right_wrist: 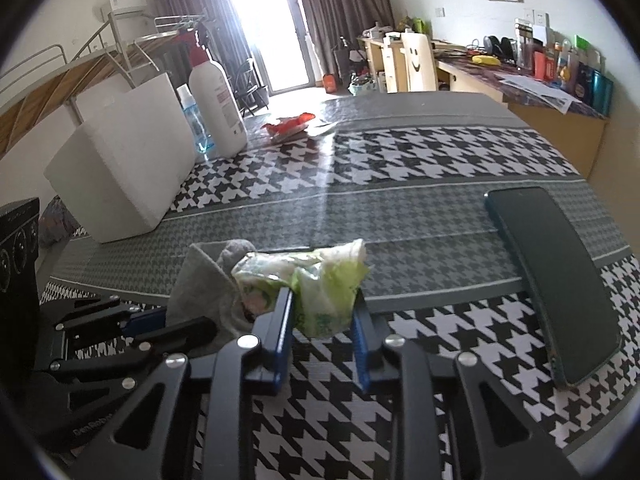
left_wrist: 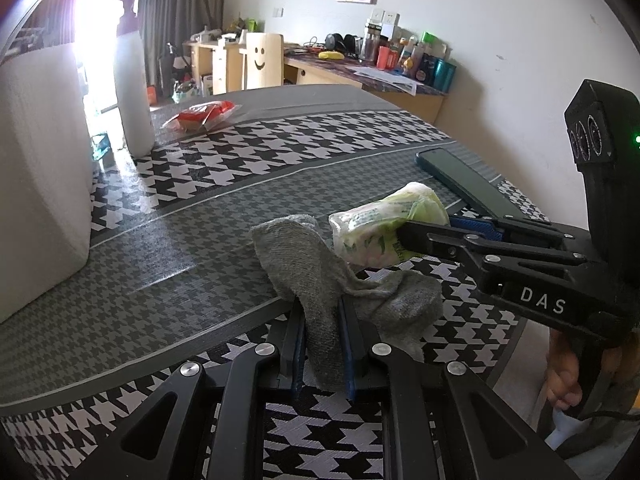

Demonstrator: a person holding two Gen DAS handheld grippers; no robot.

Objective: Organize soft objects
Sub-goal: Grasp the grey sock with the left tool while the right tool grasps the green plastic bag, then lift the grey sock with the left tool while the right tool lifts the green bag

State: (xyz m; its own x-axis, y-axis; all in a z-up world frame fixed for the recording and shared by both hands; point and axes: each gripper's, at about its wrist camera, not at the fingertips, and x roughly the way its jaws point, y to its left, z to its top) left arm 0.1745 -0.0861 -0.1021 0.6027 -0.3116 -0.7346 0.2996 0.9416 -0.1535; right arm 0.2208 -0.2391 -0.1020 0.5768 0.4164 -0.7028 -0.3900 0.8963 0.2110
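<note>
Through the left wrist camera I saw my left tongs (left_wrist: 322, 340) clamped on a grey sock (left_wrist: 320, 276), blue pads pressing its middle fold from both sides. The sock draped forward onto the houndstooth worktop (left_wrist: 160, 248), one end bunched toward 3 o'clock. Just beyond it, at 1 o'clock, sat a green-and-white packet (left_wrist: 372, 232), with my right tongs (left_wrist: 404, 236) reaching in from 3 o'clock and pinching it. A dark phone (left_wrist: 464, 184) lay flat past the packet. A white box (left_wrist: 40, 168) stood at 9 o'clock, a white bottle (left_wrist: 132, 88) at 11 o'clock, and a red wrapper (left_wrist: 202, 114) far off at 12 o'clock.

Through the right wrist camera, my right tongs (right_wrist: 322, 332) were closed on the packet (right_wrist: 320, 292); its plastic was crumpled between the blue pads. The sock (right_wrist: 208, 284) lay touching the packet at 10 o'clock, with the left tongs (right_wrist: 160, 322) gripping it from 9 o'clock. The phone (right_wrist: 556, 280) lay at 3 o'clock, well apart. The box (right_wrist: 124, 168) and bottle (right_wrist: 218, 104) stood at 10 and 11 o'clock, the wrapper (right_wrist: 290, 124) at 12 o'clock.
</note>
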